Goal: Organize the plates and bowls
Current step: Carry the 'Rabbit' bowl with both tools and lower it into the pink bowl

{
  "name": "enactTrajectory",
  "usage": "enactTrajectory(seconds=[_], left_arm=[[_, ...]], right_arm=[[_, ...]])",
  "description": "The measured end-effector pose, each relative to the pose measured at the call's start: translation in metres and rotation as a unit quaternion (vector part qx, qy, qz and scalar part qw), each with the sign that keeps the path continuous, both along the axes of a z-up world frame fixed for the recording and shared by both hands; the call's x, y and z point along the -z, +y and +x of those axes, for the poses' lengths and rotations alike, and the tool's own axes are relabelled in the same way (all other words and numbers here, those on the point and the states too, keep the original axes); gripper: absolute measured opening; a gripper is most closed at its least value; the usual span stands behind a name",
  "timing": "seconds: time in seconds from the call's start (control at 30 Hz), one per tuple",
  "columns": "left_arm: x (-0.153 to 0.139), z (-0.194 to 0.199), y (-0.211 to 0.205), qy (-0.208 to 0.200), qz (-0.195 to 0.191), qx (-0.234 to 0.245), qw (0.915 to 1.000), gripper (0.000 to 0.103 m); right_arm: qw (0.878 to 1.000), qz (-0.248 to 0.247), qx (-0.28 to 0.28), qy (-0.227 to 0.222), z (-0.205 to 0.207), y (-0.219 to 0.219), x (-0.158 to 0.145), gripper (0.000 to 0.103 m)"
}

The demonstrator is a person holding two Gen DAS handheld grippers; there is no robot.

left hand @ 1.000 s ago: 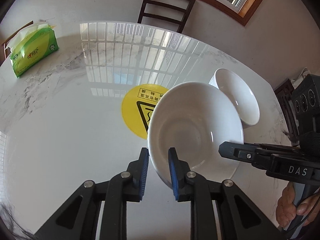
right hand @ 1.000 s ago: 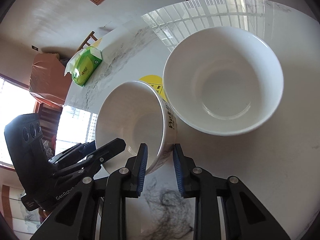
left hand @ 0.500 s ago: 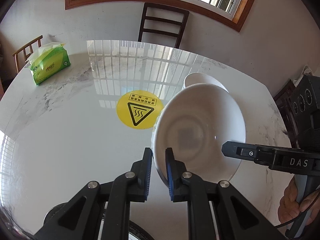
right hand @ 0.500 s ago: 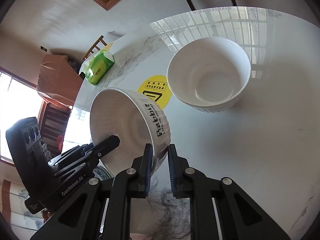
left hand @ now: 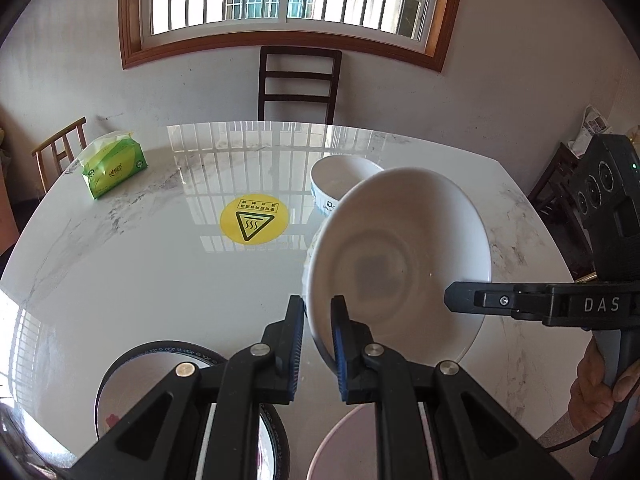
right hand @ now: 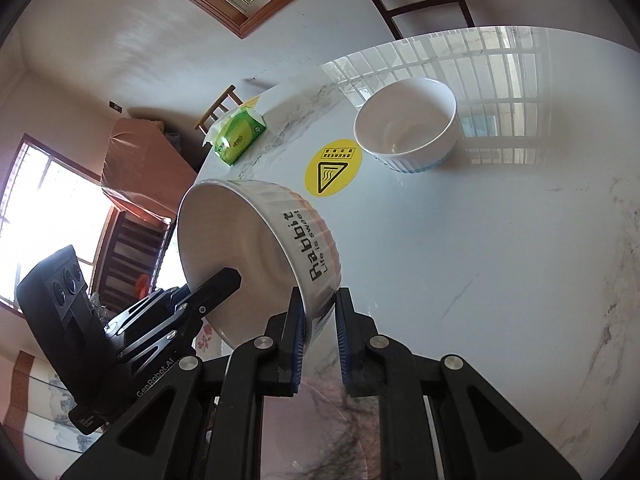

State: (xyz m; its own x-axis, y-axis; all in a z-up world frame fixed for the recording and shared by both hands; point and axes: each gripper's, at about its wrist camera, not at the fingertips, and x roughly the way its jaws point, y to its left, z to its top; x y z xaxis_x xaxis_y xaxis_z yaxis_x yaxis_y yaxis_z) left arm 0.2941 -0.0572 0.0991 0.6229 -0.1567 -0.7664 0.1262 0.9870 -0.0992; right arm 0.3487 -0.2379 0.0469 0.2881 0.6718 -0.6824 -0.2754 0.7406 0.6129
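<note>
A white ribbed bowl point(left hand: 400, 264) marked "Rabbit" point(right hand: 256, 240) is held tilted in the air above the table. My left gripper point(left hand: 318, 332) is shut on its near rim. My right gripper point(right hand: 320, 328) is shut on the opposite rim, and its finger point(left hand: 480, 300) shows in the left wrist view. A second white bowl point(right hand: 406, 124) stands upright on the marble table point(left hand: 140, 272), also seen behind the held bowl in the left wrist view point(left hand: 340, 180). Plates lie below near the front edge: a dark-rimmed one point(left hand: 132, 376) and a pale one point(left hand: 344, 440).
A yellow round hot-surface sticker point(left hand: 253, 221) marks the table's middle. A green tissue pack point(left hand: 113, 168) lies at the far left. A dark chair point(left hand: 298, 80) stands behind the table and a wooden chair point(left hand: 60, 148) at the left.
Both grippers have lifted the bowl off the table, back toward the near edge and tilted. The second bowl has stayed in place and now looks farther away.
</note>
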Motion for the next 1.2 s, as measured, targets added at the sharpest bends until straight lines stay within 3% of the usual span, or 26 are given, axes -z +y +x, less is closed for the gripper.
enactTrajectory(seconds=[0.5,1.2], left_arm=[[-0.002,-0.072,-0.019,-0.009,0.004,0.032,0.9994,0.014],[0.022,-0.134,-0.015,0.027,0.014,0.045,0.9985,0.014]], right_arm=[[1.0,-0.004,0.0,-0.003,-0.076,-0.017,0.004,0.015],[0.999,-0.029,-0.012,0.013,-0.139,-0.011,0.022,0.015]])
